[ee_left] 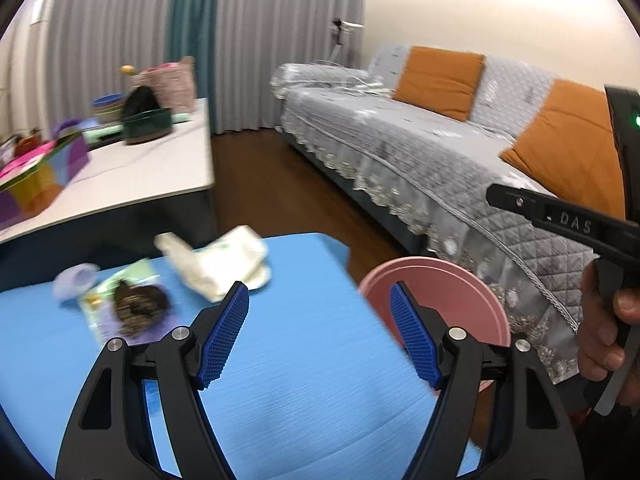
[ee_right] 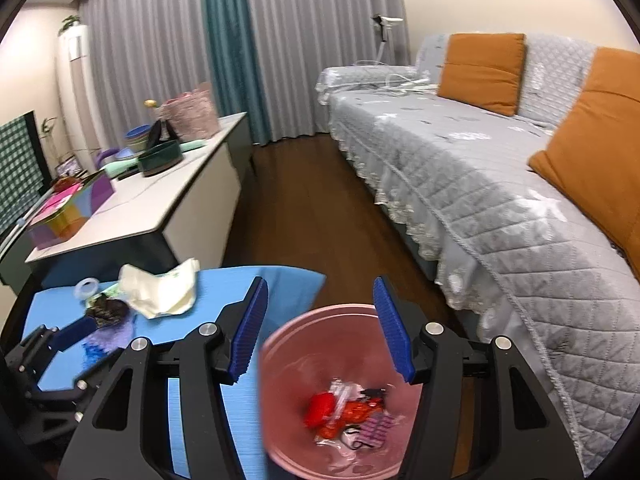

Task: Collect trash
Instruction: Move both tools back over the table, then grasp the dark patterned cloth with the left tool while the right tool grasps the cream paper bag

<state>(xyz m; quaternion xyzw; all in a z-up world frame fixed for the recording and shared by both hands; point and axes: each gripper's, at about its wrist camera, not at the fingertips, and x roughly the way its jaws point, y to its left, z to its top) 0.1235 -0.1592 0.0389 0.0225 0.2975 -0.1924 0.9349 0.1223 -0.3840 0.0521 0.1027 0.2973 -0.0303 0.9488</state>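
**Bin is part filled; three scraps wait on the blue surface**

Your right claw (ee_right: 320, 328) hangs over the pink bin (ee_right: 280, 344), jaws spread with nothing between the pads. That suits a drop point: the bin stands on the floor hard against the edge of the blue surface (ee_right: 280, 280), so anything let go here falls straight in. Red and pink wrappers (ee_right: 348, 412) already lie at its bottom.

Your left claw (ee_left: 320, 324) is spread wide too and carries nothing. It points across the surface toward what is left, which makes it the natural one for the next pick. The crumpled white tissue (ee_left: 216, 264) lies nearest its pads, just ahead and slightly left. Beyond it sits a dark scrap (ee_left: 140, 308) on top of a pale packet (ee_left: 100, 304), and farther left a small clear lid (ee_left: 76, 276). The left view is smeared, so what the dark scrap really is I cannot say; it may be foil or a torn wrapper.

Because the scrap rests on the packet, you could probably take both in one pinch from the packet's edge. The tissue is soft and bulky, so the wide opening fits it well. Keep your right hand (ee_left: 604, 320) clear of the bin mouth when the left swings over.
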